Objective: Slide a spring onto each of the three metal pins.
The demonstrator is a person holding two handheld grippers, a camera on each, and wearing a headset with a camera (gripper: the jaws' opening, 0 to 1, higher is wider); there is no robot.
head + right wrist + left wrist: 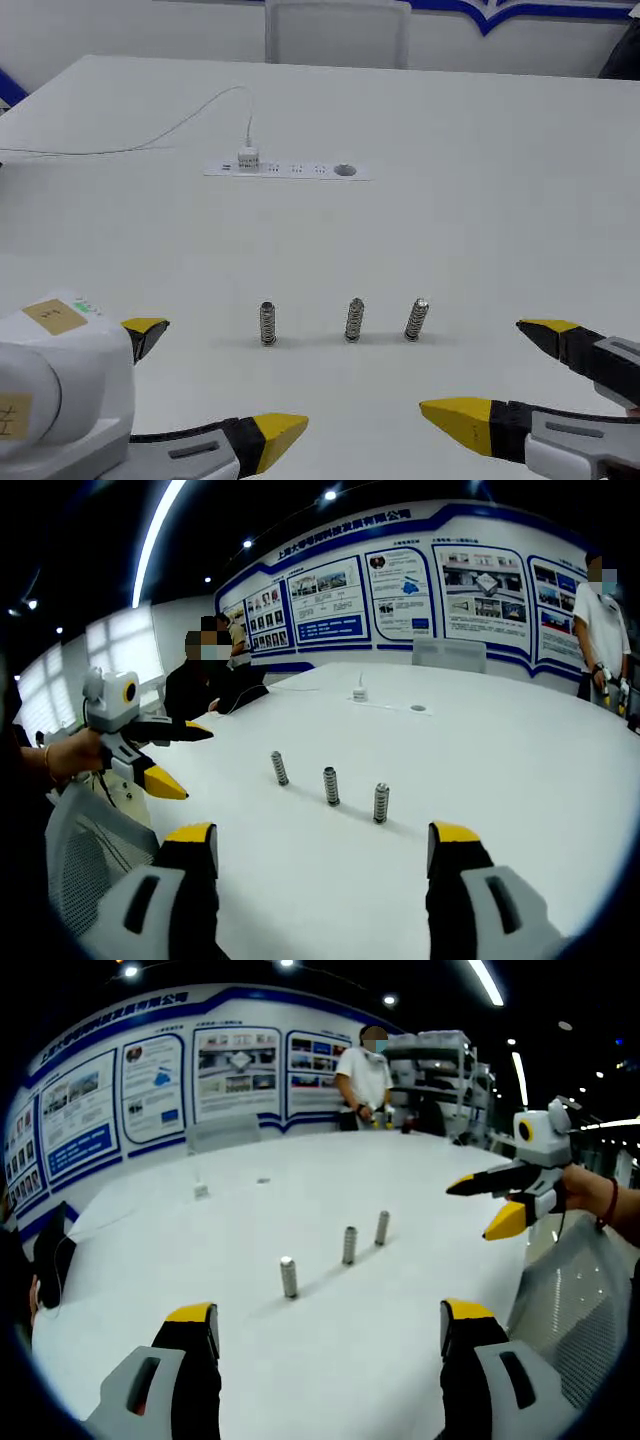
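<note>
Head view: three metal pins stand upright in a row on the white worktop (500,200), namely the left pin (267,323), the middle pin (354,319) and the right pin (417,318), each wrapped in a coiled spring (353,326); the right pin shows a bright bare tip above its coil. The row lies between the two grippers and apart from both. The left gripper (212,385) hovers at the lower left with its yellow-tipped jaws spread wide and nothing between them; the right gripper (497,370) hovers at the lower right, likewise spread and empty. Beyond the pins, well apart, a flat power strip (300,169) carries a white plug (248,158) whose cable (170,130) trails off to the left; a pale chair (337,32) stands at the far edge. Left gripper view: the gripper's own jaws frame the three pins, and the right gripper (485,1207), held in a hand (585,1188), sits off to the right above the worktop edge. Right gripper view: the left gripper (192,762) sits off to the left of the pin row. A wall of blue-framed posters (400,585) and background people (362,1075) lie behind.
</note>
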